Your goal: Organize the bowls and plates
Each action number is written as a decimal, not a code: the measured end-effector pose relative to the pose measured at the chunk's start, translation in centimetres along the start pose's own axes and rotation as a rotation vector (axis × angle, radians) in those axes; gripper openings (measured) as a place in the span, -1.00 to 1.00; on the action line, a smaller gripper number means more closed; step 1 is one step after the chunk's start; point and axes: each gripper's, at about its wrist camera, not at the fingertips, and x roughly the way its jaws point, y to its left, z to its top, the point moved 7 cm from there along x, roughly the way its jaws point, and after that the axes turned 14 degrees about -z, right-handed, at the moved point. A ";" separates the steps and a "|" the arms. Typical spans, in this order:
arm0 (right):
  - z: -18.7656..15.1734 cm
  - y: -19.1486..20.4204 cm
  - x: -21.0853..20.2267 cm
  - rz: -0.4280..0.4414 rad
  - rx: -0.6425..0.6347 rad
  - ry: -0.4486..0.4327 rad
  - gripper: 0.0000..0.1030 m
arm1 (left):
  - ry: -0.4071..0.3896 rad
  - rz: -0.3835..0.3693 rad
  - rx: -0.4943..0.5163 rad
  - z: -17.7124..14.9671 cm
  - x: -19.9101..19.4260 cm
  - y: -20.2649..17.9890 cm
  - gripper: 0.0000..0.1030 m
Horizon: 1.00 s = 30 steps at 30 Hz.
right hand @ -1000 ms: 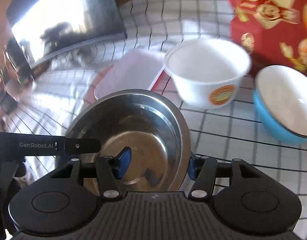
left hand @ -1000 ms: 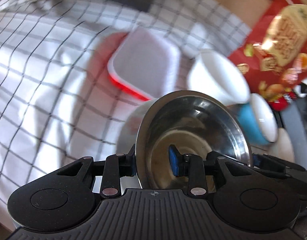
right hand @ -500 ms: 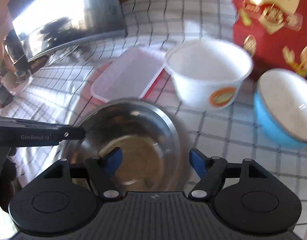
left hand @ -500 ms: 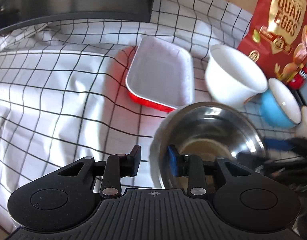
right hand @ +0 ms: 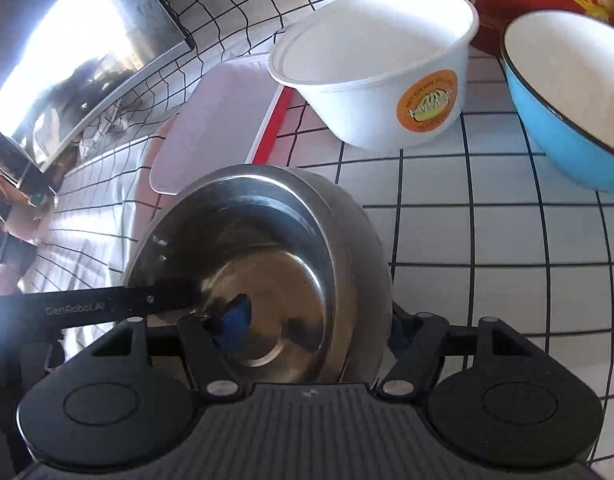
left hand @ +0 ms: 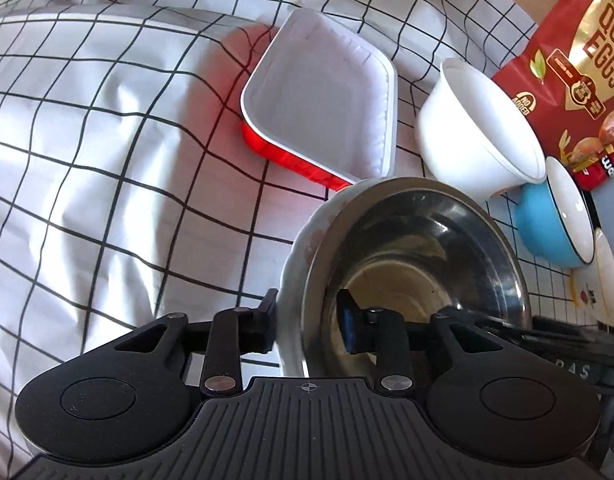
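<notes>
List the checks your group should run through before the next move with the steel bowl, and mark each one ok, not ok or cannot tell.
1. Left tool grips the steel bowl, one finger outside and one inside the wall: ok.
2. Right tool clamped on the bowl: not ok. Its jaws are closing with the wall between them, and the pads are not yet pressing.
3. Steel bowl empty: ok.
4. Bowl resting on the tablecloth: cannot tell.
5. Bowl apart from the white tub and the blue bowl: ok.
6. Bowl apart from the red tray: cannot tell, because their edges overlap in both views.
</notes>
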 end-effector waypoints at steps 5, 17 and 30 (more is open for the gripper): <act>-1.3 -2.0 -1.1 -0.006 0.034 0.010 0.35 | 0.044 -0.053 0.008 0.0 1.3 -1.8 -0.12; -2.5 -4.0 -2.2 -0.060 0.081 -0.018 0.43 | 0.058 -0.104 0.045 0.9 3.4 -4.1 -0.12; -2.8 -5.2 -2.6 -0.120 0.165 -0.023 0.43 | 0.091 -0.198 0.053 1.4 4.6 -4.9 -0.03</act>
